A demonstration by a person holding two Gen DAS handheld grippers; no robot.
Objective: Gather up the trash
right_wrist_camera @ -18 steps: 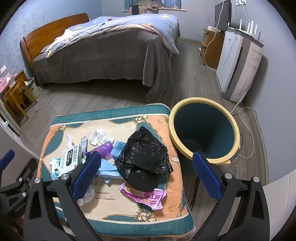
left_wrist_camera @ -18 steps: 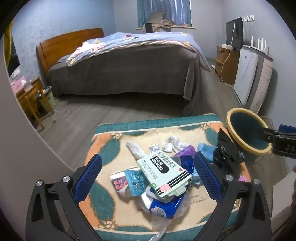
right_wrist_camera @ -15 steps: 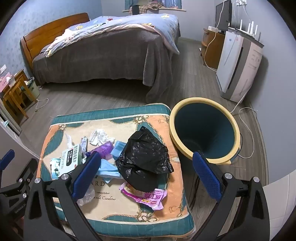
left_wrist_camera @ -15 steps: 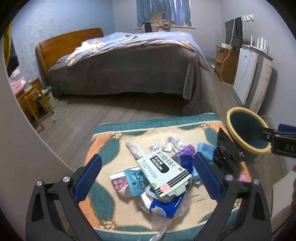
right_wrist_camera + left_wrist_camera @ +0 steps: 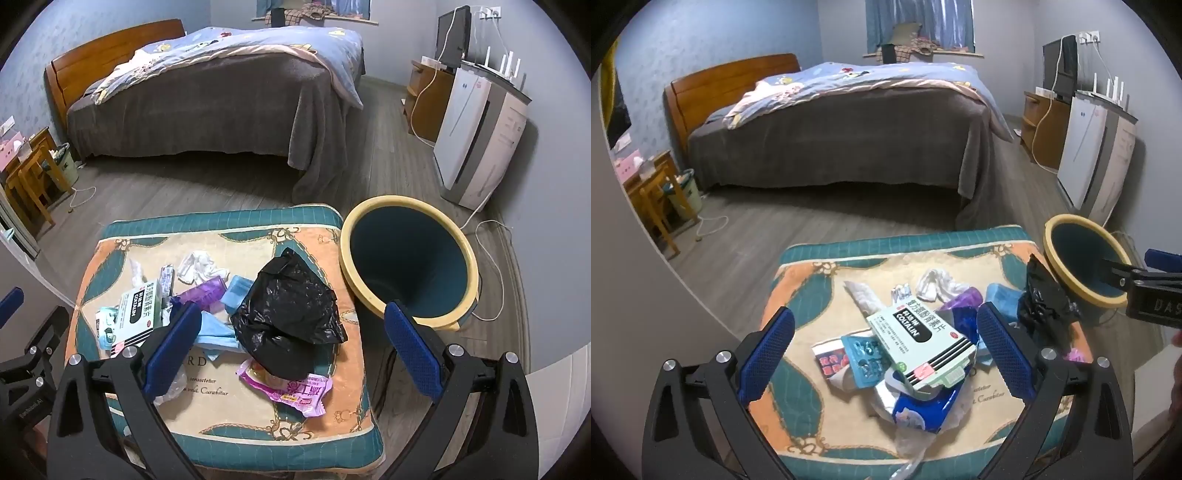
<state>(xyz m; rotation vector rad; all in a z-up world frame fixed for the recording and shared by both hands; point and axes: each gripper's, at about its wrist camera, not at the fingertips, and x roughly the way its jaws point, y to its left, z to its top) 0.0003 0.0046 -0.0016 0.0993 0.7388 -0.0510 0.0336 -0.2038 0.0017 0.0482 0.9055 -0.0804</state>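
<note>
Both tongs gape wide, holding nothing: the left gripper (image 5: 886, 343) over the medicine box (image 5: 921, 341), the right gripper (image 5: 291, 345) over the black bag (image 5: 291, 306). Trash heaps on the cushion (image 5: 236, 417); lower wrappers are half buried. The bin (image 5: 410, 262) stands just beside.

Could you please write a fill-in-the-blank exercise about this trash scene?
1. The crumpled bag on the cushion is ____ in color.
2. The bin has a ____ rim.
3. The right gripper holds ____.
4. The medicine box lies ____ the pile of wrappers.

Missing words: black; yellow; nothing; on top of
</note>
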